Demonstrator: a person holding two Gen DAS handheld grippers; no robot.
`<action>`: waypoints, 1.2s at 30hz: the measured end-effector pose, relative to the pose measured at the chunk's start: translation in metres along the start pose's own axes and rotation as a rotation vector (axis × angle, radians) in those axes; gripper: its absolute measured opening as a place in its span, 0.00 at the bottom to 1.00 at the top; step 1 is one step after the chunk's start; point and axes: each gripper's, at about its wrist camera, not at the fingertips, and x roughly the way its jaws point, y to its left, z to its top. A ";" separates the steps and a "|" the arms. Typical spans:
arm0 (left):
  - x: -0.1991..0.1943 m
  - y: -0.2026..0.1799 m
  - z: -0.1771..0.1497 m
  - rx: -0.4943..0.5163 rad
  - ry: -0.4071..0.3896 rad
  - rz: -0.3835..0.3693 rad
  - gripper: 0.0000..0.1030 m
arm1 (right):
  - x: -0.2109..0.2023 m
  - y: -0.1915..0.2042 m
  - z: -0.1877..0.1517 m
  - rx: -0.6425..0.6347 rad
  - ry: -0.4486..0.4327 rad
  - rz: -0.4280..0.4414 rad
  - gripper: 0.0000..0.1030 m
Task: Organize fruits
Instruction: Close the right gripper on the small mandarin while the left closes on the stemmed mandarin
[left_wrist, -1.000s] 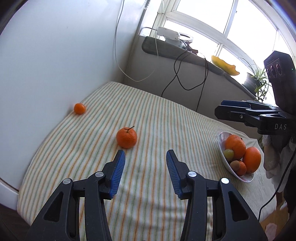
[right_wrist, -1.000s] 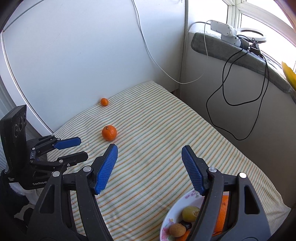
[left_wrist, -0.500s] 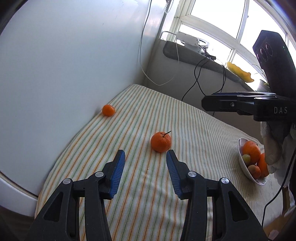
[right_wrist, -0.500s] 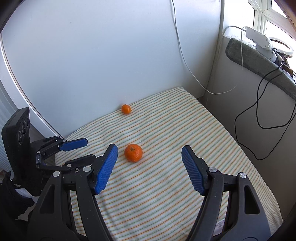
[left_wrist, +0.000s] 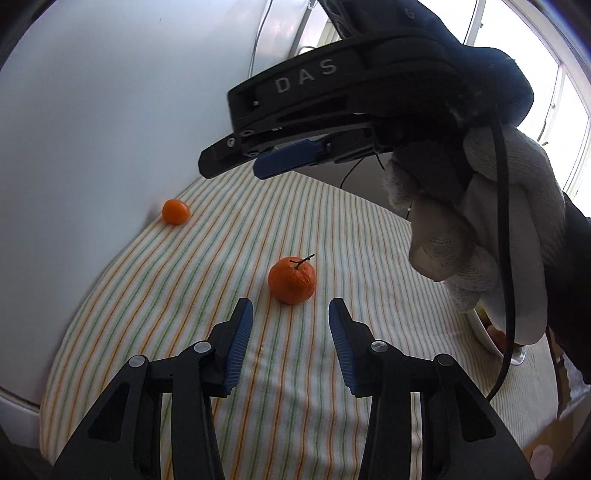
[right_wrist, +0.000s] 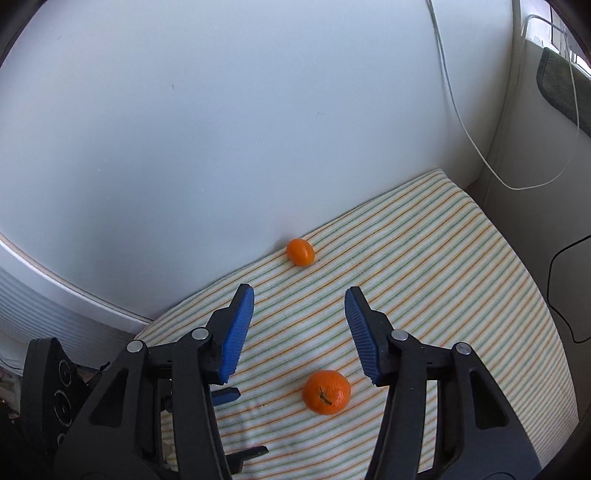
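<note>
Nearest me, my left gripper (left_wrist: 291, 312) is closing with nothing between its blue pads. Just past its tips sits one stemmed mandarin (left_wrist: 292, 279) on the striped cloth (left_wrist: 207, 280). My right gripper (right_wrist: 299, 302) hangs above that same fruit, jaws also closing, empty, a gloved hand (left_wrist: 476, 229) around its grip. At the right edge I see one bowl (left_wrist: 480, 328), mostly hidden. Farthest, a second, smaller kumquat (left_wrist: 176, 211) lies against the white wall (left_wrist: 110, 110). Two loose fruits in all.

A big orange (left_wrist: 292, 280) with a little stem sits near a small orange (left_wrist: 176, 211), apart.
</note>
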 end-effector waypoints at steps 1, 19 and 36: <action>0.002 0.001 0.001 -0.002 0.003 -0.007 0.39 | 0.006 -0.001 0.004 0.002 0.006 0.007 0.52; 0.023 0.011 0.004 -0.012 0.038 -0.029 0.35 | 0.076 0.004 0.026 -0.033 0.082 0.037 0.39; 0.065 -0.009 0.021 0.035 0.083 -0.011 0.35 | 0.106 0.013 0.050 -0.055 0.106 0.052 0.39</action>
